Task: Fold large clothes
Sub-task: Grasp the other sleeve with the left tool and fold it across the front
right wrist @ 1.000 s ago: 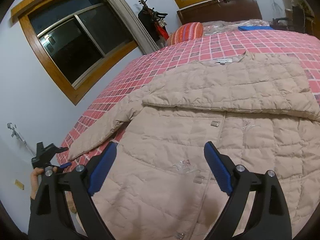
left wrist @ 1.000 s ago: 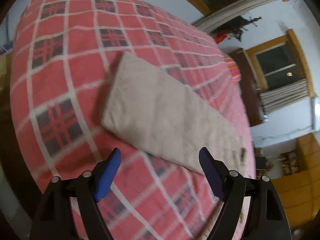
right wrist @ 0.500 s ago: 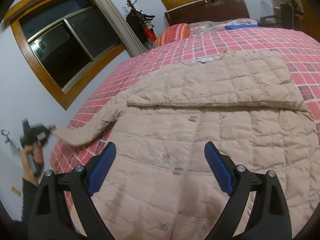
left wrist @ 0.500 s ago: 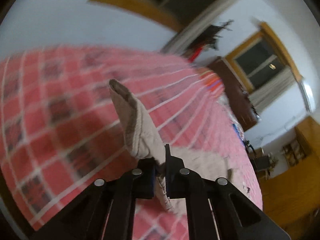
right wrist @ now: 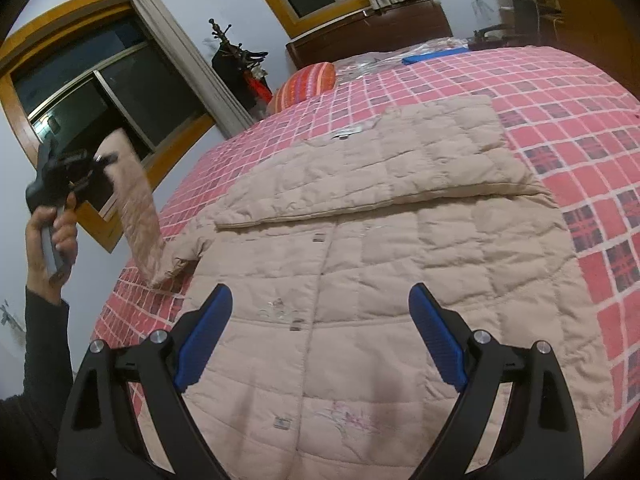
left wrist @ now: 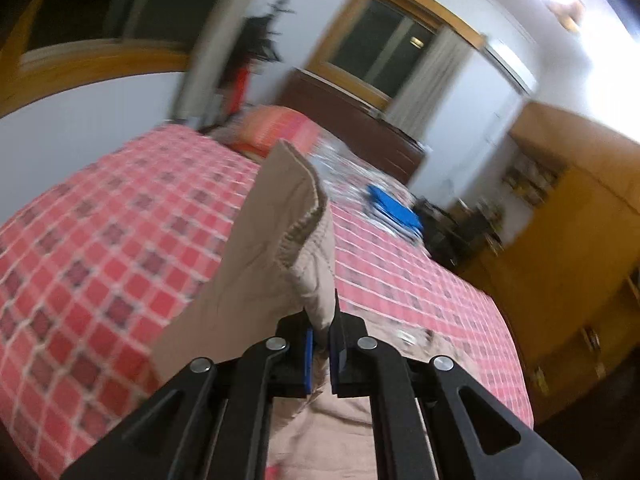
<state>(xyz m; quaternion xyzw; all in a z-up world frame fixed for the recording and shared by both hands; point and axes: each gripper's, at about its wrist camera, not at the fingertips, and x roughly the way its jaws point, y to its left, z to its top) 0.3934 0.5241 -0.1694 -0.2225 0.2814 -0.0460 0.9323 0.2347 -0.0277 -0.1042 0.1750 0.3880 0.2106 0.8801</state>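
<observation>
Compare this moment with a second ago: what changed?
The left gripper, open above the flat sleeve then, has shut on it near the cuff and lifted it off the bedspread, swinging toward the jacket. The right gripper stays open above the jacket body; the other sleeve remains folded across.

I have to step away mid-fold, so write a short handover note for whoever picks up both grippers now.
Left gripper: shut on the sleeve, lifted off the bed.
Right gripper: open, holds nothing, above the jacket.
Jacket lies flat, front up, on the bed.
Done: the other sleeve is folded across the chest.
Left: lay the held sleeve across, then fold the body.
</observation>
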